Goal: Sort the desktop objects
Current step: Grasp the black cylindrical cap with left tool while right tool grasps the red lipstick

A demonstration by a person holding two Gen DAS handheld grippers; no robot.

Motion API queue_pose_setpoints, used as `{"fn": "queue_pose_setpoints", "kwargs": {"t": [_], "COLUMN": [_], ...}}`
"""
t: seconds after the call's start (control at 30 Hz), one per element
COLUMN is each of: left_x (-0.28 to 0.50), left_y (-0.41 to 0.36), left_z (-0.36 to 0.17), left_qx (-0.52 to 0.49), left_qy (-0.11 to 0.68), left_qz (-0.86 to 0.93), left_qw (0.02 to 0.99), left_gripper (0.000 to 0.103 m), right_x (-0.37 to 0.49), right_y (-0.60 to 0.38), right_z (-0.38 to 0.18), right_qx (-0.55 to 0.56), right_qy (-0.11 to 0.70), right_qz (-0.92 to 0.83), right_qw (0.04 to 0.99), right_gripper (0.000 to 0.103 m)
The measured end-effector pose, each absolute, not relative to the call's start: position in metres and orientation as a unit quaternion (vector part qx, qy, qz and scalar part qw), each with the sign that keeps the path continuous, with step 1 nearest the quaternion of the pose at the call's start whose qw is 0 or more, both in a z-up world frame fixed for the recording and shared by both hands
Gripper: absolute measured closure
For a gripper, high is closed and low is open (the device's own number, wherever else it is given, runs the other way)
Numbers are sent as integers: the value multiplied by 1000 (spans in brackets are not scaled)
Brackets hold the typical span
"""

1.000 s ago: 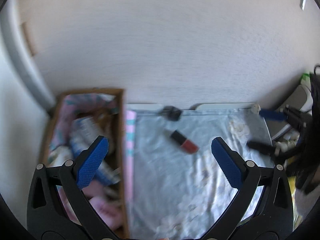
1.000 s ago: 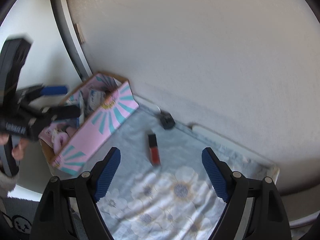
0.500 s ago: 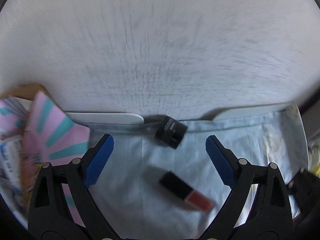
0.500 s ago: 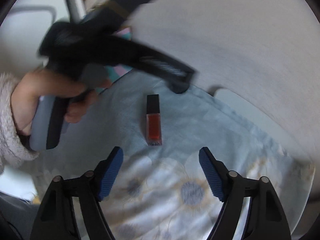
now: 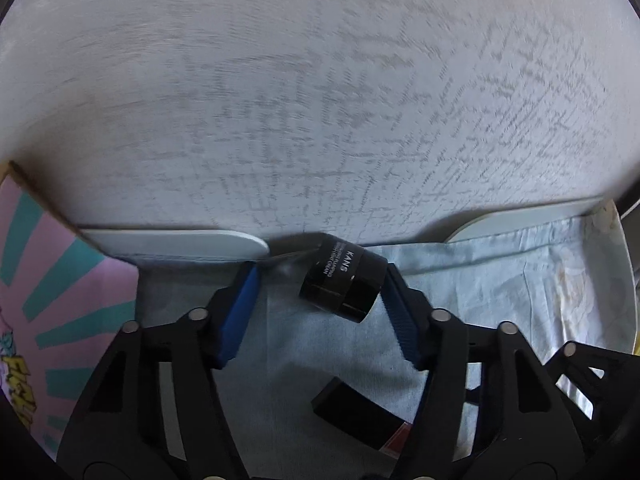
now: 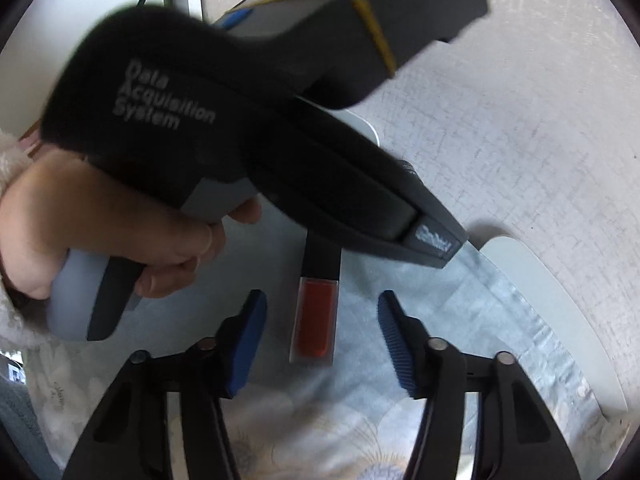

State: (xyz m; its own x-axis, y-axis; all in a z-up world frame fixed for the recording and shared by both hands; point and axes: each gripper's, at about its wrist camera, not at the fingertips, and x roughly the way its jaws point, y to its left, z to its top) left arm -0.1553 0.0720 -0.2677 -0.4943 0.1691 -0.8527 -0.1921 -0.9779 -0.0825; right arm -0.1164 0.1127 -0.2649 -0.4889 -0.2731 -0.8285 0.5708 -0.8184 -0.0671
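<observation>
black jar (image 5: pixel 344 282) | red-and-black tube (image 6: pixel 316 312) | pale-blue floral cloth (image 6: pixel 460 320) | pink-teal striped box (image 5: pixel 60 300)

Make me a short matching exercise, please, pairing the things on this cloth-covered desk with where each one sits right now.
Things:
1. black cream jar
2. red lip gloss tube
3. pink and teal box
4. person's hand

Places:
A. at the left edge of the left wrist view
B. between the jaws of the right gripper, lying flat, neither pad touching it
C. wrapped round the handle of the left gripper
D. by the wall, between the left gripper's jaws, against the right-hand pad

Pairs: 1-D, 2-B, 3-A, 4-C
</observation>
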Motion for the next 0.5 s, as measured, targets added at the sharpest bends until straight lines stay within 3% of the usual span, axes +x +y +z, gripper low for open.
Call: {"fn": "queue_pose_setpoints", "kwargs": {"t": [0.07, 0.2, 0.5], "left_x": [-154, -149, -144], "left_y": [75, 72, 65], "left_z": [-269, -270, -257], "left_qx": [-490, -480, -489], "left_qy": [26, 44, 34], "left_qz": [865, 871, 867], "left_qw": [103, 93, 94], "left_gripper": [52, 75, 75], "right_x": [-118, -121, -106], "right_y": [111, 110, 130], "right_z": [-268, -268, -252], "right_qx": [439, 432, 425], "right_qy": [171, 162, 133], "right_qz": [-845, -848, -862], "right_qw": [254, 263, 242], "right_gripper": [64, 84, 85]}}
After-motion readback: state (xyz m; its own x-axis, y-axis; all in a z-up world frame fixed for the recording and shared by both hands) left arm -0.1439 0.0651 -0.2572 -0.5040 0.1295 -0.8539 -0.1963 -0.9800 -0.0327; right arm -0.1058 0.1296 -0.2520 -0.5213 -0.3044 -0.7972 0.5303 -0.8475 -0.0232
